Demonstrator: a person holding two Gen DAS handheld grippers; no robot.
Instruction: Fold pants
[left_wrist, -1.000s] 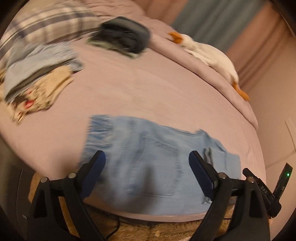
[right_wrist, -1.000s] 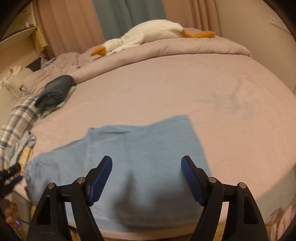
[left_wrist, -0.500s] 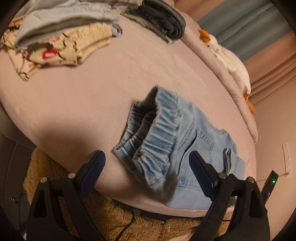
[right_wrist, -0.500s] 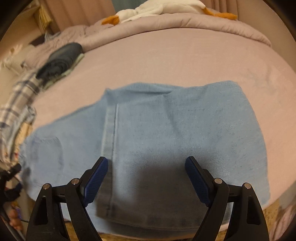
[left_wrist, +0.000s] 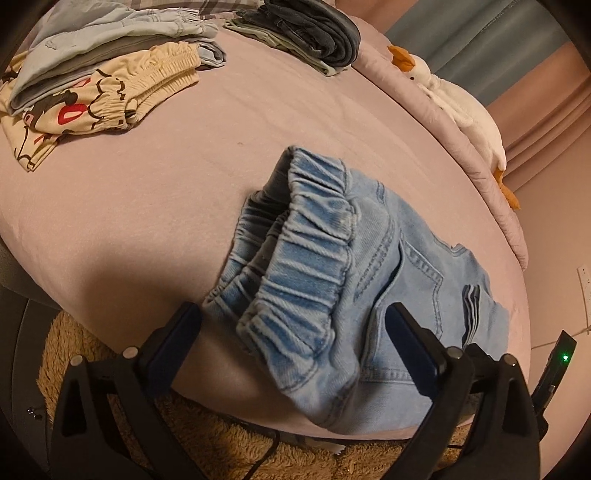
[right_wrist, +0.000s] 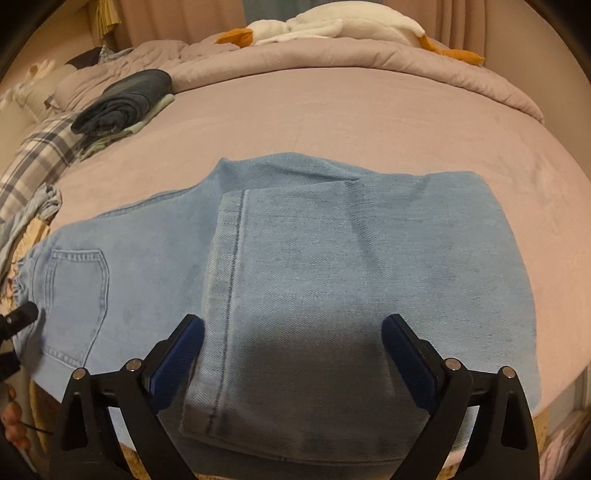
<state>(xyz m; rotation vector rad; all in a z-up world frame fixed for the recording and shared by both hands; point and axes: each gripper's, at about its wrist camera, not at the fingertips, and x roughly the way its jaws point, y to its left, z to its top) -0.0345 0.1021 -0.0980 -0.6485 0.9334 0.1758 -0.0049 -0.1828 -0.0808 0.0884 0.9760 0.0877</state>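
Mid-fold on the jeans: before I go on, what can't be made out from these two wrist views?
- Jeans, right wrist view: the near edge is covered by the right gripper and its shadow.
- Jeans, left wrist view: the folded leg end is hidden behind the elastic waistband and the left gripper.
- Folded clothes pile, left wrist view: cut off by the fisheye rim, so the count is unclear.
- Both views: whether either open gripper touches the denim.

A white plush goose (right_wrist: 332, 27) with orange feet is lying on the bunched duvet (right_wrist: 369, 59) at the far side of the bed (left_wrist: 147, 192). Folded dark clothes (left_wrist: 314, 29) and a cream printed garment (left_wrist: 99, 99) are resting on the sheet. A shaggy rug (left_wrist: 221, 443) is lying below.
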